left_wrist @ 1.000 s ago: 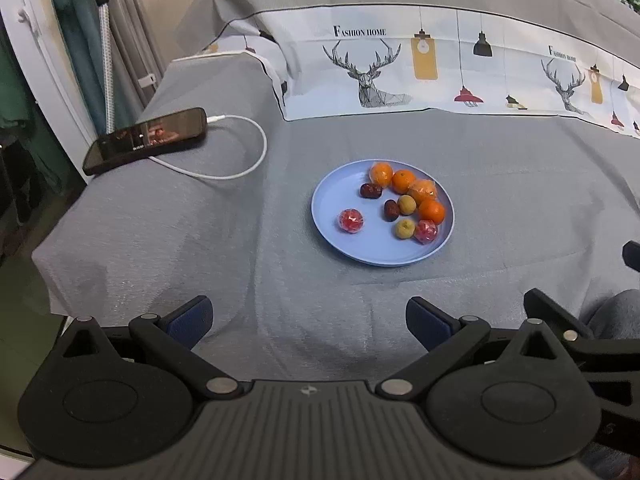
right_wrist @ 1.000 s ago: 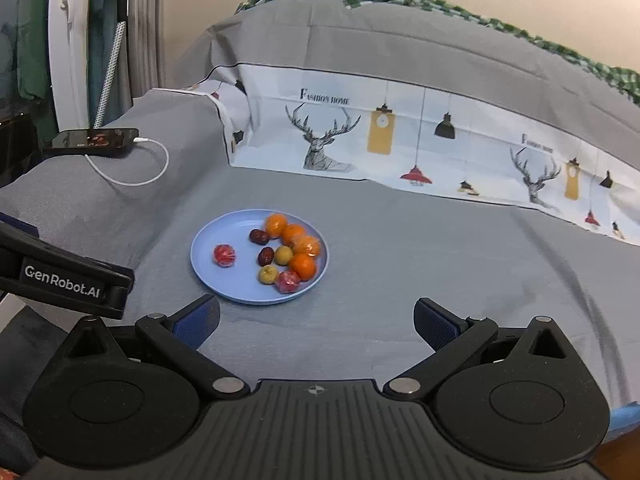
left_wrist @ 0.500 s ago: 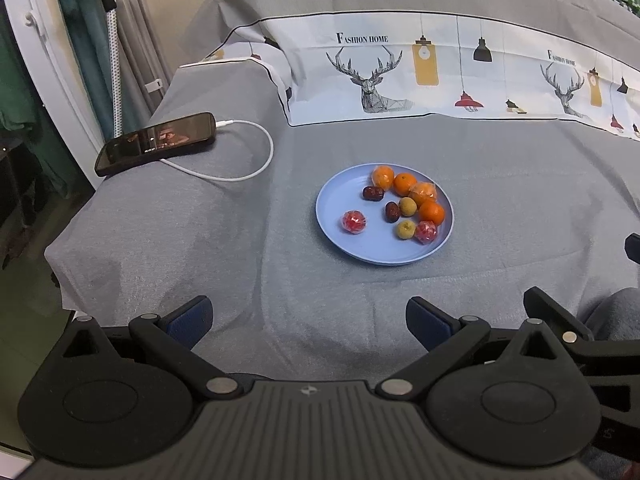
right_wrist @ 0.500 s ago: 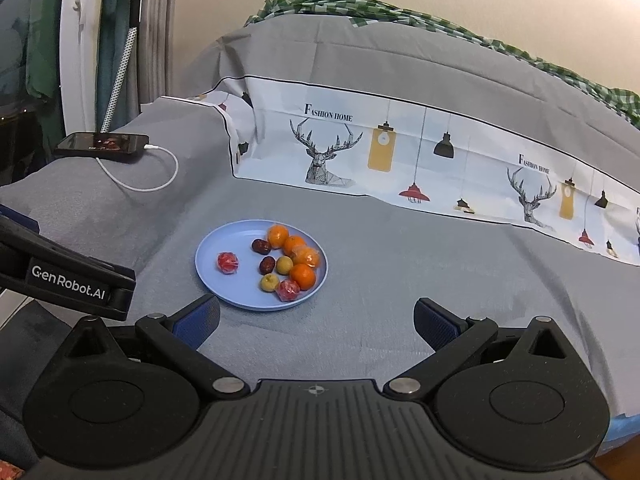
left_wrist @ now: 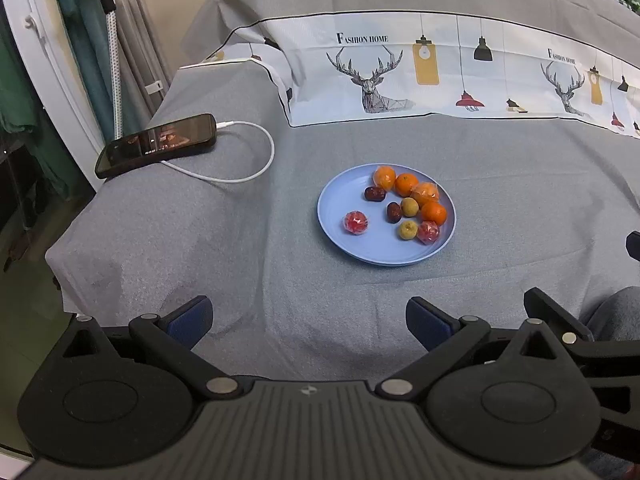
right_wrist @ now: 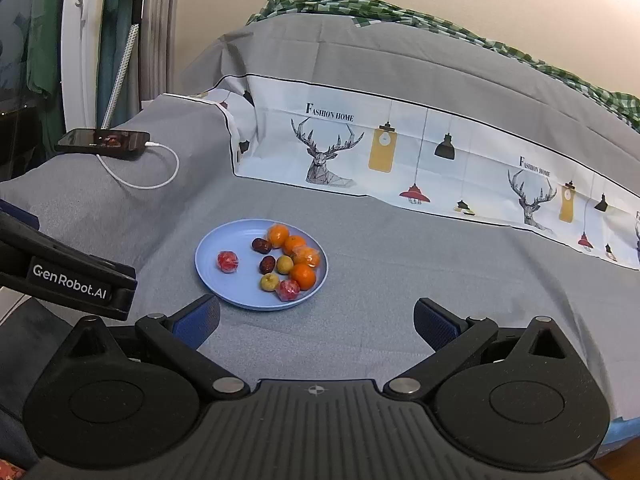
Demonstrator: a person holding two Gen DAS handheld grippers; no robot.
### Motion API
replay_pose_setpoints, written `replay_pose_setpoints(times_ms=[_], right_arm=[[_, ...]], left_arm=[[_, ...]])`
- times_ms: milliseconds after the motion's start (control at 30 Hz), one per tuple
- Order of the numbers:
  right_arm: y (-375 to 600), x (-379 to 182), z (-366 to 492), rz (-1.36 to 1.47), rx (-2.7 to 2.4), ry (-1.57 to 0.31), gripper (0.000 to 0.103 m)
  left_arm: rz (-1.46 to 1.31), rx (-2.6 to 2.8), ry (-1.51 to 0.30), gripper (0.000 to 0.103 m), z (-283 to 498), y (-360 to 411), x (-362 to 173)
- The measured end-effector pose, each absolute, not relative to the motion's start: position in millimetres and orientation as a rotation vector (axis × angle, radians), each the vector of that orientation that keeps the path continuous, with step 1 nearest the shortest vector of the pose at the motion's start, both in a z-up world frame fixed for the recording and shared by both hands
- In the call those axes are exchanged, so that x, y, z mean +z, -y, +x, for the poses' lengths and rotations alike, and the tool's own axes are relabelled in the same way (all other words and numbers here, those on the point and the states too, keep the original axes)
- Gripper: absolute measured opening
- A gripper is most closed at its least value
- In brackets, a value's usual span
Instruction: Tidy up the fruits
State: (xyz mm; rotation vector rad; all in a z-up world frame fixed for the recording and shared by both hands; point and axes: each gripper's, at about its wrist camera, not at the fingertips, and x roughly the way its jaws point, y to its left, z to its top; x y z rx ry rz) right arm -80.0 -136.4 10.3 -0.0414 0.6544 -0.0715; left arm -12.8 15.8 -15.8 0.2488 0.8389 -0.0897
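Both grippers are backing away from the bed since a second ago, so the blue plate (left_wrist: 340, 236) is appearing smaller. Left gripper (left_wrist: 308, 320) and right gripper (right_wrist: 316, 322) are hovering with fingers spread wide, holding nothing. Ahead of them, the plate is sitting on the grey sheet (left_wrist: 200, 248), carrying oranges (right_wrist: 303, 275), dark dates (right_wrist: 267, 265) and other fruit. Further left, a phone (left_wrist: 158, 145) is lying, cable attached.

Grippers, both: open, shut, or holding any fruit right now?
Left gripper: open, holding nothing.
Right gripper: open, holding nothing; all fruit sits on the blue plate.
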Motion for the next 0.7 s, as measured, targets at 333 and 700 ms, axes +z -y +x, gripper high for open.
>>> replay_pose_setpoints(times_ms=[333, 700], right_arm=[[135.9, 9.6, -79.4, -0.041, -0.073, -0.659, 0.102], [135.9, 7.5, -78.0, -0.033, -0.085, -0.667, 0.102]], left_arm=[[0.253, -0.087, -0.839, 0.103, -12.7, -15.3, -16.7], [0.248, -0.077, -0.831, 0.103, -11.5, -17.0, -15.2]])
